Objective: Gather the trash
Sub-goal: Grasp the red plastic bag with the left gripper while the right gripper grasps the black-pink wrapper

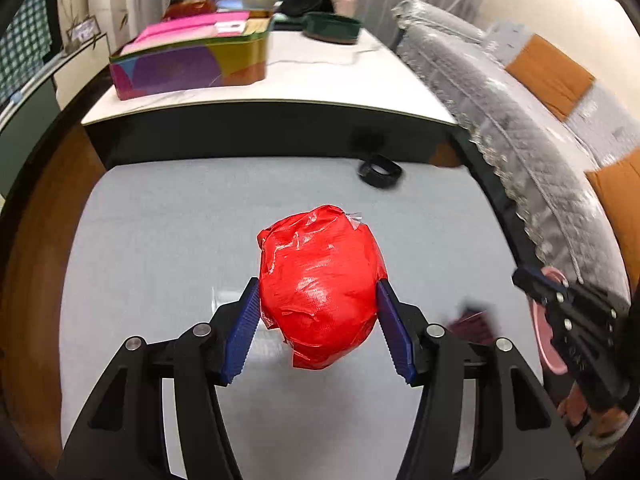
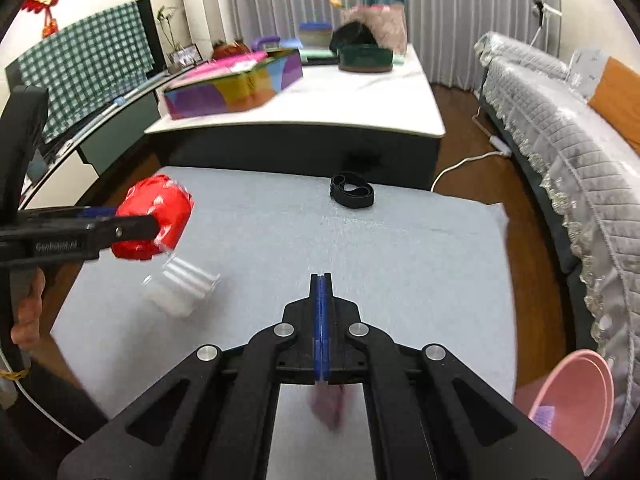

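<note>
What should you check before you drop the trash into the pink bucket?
1. Left hand-held gripper clamped on the crumpled red plastic ball: ok.
2. Right hand-held gripper shut: ok.
3. Blurry pinkish scrap really held by the right one: cannot tell.
4. Round pink plastic bucket open and in sight: ok.
5. Table cleared: not ok; the clear plastic cup lying on its side and the black band loop remain on the grey mat.

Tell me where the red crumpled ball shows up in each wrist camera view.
Left wrist: red ball at centre, between the left tool's pads.
Right wrist: far left, held above the grey mat.
Shared landmark: black band at the mat's far edge.
</note>
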